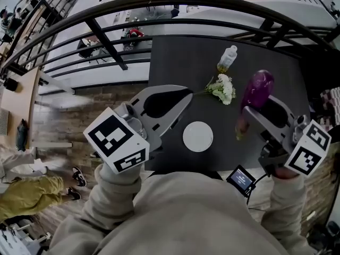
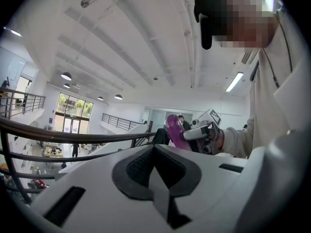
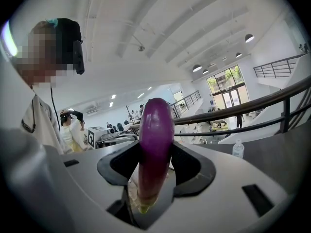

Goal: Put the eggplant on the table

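By the right gripper (image 3: 154,178) a glossy, elongated purple eggplant (image 3: 155,144) is held upright, the jaws clamped on its paler lower part. The stalk end is sunk between them and hard to make out. The jaws of the left gripper (image 2: 156,176) are seen closed together, empty. The eggplant is held over the dark worktop (image 1: 180,62).

Dark counter (image 1: 175,62) is standing against a curved black railing (image 1: 159,4), with a wood-plank floor (image 1: 90,102) running beside it. Beyond the rail, a lower hall is showing. White beamed ceiling (image 2: 121,33) is spanning overhead; round lamps (image 2: 66,75) and a strip light (image 2: 234,81) are glowing. Daylight is coming through tall windows (image 2: 73,111).
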The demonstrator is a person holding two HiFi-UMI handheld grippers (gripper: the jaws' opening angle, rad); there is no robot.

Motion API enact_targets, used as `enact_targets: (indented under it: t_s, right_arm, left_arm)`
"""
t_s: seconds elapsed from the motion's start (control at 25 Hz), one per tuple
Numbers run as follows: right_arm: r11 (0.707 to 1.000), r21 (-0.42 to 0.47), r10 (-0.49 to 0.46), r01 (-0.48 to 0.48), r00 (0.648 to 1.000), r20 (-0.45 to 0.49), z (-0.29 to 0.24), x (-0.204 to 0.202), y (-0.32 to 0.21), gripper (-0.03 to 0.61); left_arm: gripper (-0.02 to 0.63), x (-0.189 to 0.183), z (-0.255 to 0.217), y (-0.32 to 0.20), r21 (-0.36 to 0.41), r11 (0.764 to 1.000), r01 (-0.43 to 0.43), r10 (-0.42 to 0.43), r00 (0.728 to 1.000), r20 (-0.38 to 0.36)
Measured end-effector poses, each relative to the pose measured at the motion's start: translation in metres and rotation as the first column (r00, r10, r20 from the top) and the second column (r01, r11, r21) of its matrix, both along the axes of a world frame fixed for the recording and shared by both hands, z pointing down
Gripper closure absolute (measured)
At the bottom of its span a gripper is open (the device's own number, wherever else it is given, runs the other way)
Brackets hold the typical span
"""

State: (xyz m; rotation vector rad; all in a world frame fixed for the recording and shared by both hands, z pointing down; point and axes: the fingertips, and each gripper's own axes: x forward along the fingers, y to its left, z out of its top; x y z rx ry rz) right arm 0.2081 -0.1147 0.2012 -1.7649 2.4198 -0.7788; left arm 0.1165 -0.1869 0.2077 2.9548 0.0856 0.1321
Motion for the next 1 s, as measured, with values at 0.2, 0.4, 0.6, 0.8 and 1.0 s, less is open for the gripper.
enact_targets:
  t_s: [0.2, 0.4, 0.6, 0.8, 1.0]
  right_arm:
    - [0.999, -0.017, -0.036, 0.036, 0.999, 0.007, 0.014, -0.001, -0.011, 0.364]
    - [0.996, -0.028, -0.081, 0.081, 0.997, 0.006, 0.001, -0.001, -0.01, 0.364]
    - [0.99, -0.057, -0.131, 0.132, 0.991, 0.016, 0.024, -0.013, -0.023, 0.364]
    - [0.979, -0.096, -0.177, 0.178, 0.984, 0.018, 0.031, -0.023, -0.033, 0.364]
    - [0.968, -0.128, -0.212, 0.215, 0.977, 0.034, 0.04, -0.025, -0.033, 0.364]
  left_arm:
    - [0.609, 0.005, 0.007, -0.004, -0.001, 1.0, 0.015, -0.015, 1.0, 0.004]
    - [0.609, 0.001, -0.005, 0.002, -0.003, 0.998, 0.06, -0.06, 0.998, 0.005]
    - [0.609, -0.009, 0.012, 0.001, -0.026, 0.996, 0.087, -0.087, 0.996, 0.011]
    - [0.609, -0.018, 0.014, -0.003, -0.056, 0.991, 0.124, -0.123, 0.992, 0.016]
    - [0.609, -0.023, 0.019, -0.001, -0.085, 0.982, 0.169, -0.168, 0.986, 0.024]
